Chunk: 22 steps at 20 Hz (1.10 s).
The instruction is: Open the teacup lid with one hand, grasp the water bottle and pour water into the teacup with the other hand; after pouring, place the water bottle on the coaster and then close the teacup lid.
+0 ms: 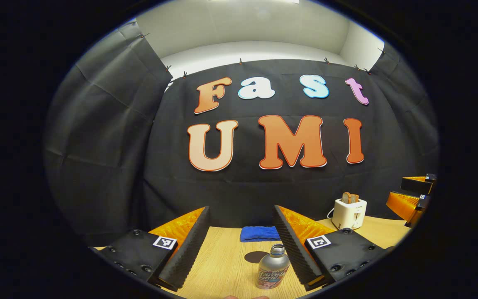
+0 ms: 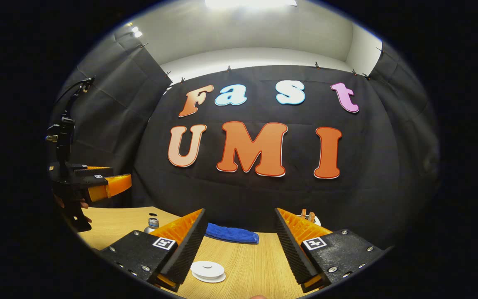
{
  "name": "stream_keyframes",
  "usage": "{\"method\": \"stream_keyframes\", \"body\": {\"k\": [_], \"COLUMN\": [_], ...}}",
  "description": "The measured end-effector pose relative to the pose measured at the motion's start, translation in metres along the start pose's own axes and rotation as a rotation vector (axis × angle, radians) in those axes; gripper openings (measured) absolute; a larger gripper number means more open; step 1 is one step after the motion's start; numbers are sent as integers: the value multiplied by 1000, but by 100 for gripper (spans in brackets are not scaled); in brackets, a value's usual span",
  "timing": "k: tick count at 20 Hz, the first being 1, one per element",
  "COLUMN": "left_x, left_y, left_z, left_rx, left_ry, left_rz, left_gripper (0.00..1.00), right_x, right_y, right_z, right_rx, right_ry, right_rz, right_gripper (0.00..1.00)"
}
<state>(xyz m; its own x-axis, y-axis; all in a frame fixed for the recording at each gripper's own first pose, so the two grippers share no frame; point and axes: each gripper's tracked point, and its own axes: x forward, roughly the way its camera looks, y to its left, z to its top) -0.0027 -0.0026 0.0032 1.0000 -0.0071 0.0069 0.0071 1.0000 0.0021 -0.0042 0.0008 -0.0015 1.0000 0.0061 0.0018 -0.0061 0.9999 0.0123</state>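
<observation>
Left gripper view: your left gripper (image 1: 239,245) hangs wide apart above the water bottle (image 1: 273,266) near the table's (image 1: 222,265) front edge. Your right gripper (image 2: 239,245) gapes wide over the lidded teacup (image 2: 208,270).

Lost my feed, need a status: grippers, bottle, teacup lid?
Left gripper open, water bottle upright between its fingers, untouched. Right gripper open above the teacup lid, lid on. Blue cloth behind, not obstructing.
</observation>
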Motion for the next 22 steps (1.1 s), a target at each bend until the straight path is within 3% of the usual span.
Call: {"method": "stream_keyframes", "body": {"k": [7, 9, 11, 22], "left_x": [-3, -4, -3, -8], "left_y": [-3, -4, -5, -14], "left_z": [-4, -7, -11, -33], "left_rx": [3, 12, 16, 29], "left_ry": [10, 16, 19, 45], "left_rz": [-12, -18, -25, -57], "left_gripper": [100, 94, 100, 98], "right_x": [-1, 2, 7, 34], "right_y": [3, 5, 10, 46], "right_z": [-8, -14, -23, -115], "right_rx": [-2, 3, 4, 21], "right_ry": [14, 30, 48, 264], "right_rz": [2, 6, 14, 113], "right_gripper": [95, 96, 96, 96]}}
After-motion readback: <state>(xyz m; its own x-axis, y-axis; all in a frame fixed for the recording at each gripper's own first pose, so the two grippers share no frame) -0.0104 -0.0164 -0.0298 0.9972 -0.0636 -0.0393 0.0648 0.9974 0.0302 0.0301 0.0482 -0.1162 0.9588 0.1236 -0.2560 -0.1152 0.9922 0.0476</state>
